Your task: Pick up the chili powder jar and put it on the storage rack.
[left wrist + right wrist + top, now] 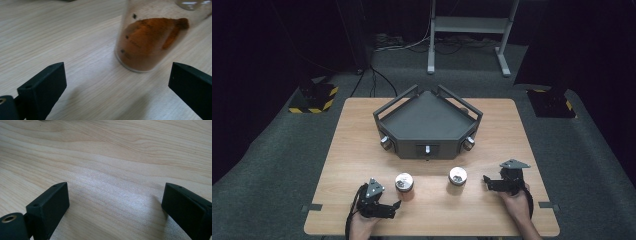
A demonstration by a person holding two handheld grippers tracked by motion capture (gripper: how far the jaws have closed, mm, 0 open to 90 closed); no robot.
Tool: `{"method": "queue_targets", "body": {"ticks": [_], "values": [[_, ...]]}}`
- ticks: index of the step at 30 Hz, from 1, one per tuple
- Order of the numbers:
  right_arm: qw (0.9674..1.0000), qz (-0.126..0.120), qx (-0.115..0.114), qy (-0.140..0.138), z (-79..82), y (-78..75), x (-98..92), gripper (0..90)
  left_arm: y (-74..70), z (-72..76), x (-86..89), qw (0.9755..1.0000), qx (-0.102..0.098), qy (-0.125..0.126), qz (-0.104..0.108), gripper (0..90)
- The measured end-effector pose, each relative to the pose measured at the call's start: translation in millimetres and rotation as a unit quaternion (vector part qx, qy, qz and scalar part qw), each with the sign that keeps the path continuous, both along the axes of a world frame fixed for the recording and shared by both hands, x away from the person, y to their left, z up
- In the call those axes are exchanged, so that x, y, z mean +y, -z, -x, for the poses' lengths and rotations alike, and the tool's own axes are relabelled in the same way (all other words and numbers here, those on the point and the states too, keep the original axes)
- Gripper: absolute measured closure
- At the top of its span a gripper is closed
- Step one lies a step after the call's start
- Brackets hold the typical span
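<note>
- Spice jar (150, 42) first: it stands upright on the bench (362, 150), near the front edge and left of centre, and the left gripper (394, 207) sits just beside it with jaws wide and nothing between them.
- From the left gripper view the jar is ahead and off to the right of the gap, so the move I'd call for is a slide sideways to centre it before any closing.
- Go in low on the glass body, not the lid, and keep the jaws level; a tall, narrow jar could tip if nudged by one jaw first.
- Right gripper (487, 181) rests on the bench, jaws spread wide over bare wood, just beside the second jar (457, 180).
- Contents now: the spice jar holds orange-brown powder, heaped higher on one side, under a shiny metal lid.
- Second jar carries the same sort of lid; what's inside I can't make out.
- Dark tray (384, 117) farther back on the bench shows a bare floor.
</note>
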State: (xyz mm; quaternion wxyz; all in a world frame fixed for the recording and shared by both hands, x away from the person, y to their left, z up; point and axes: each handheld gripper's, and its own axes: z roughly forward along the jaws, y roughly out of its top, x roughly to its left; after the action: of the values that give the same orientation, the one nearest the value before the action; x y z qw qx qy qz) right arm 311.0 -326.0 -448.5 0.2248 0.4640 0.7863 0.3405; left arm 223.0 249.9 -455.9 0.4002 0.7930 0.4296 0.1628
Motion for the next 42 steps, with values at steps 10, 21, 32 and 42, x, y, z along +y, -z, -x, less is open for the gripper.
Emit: {"method": "queue_targets", "body": {"ticks": [10,21,32,42], "values": [[1.0,0.0,0.0,0.0,0.0,0.0,0.0,7.6,4.6,-6.5,-12.5,0.9995,-0.015,0.022,0.019,2.7],[1.0,0.0,0.0,0.0,0.0,0.0,0.0,7.6,6.5,-13.1,-28.0,0.999,-0.028,0.029,0.019,6.0],[1.0,0.0,0.0,0.0,0.0,0.0,0.0,7.6,8.0,-14.4,-40.1,0.9987,-0.041,0.026,0.016,13.3],[1.0,0.0,0.0,0.0,0.0,0.0,0.0,7.6,7.2,-13.3,-47.5,0.9987,-0.047,0.014,0.011,20.0]]}}
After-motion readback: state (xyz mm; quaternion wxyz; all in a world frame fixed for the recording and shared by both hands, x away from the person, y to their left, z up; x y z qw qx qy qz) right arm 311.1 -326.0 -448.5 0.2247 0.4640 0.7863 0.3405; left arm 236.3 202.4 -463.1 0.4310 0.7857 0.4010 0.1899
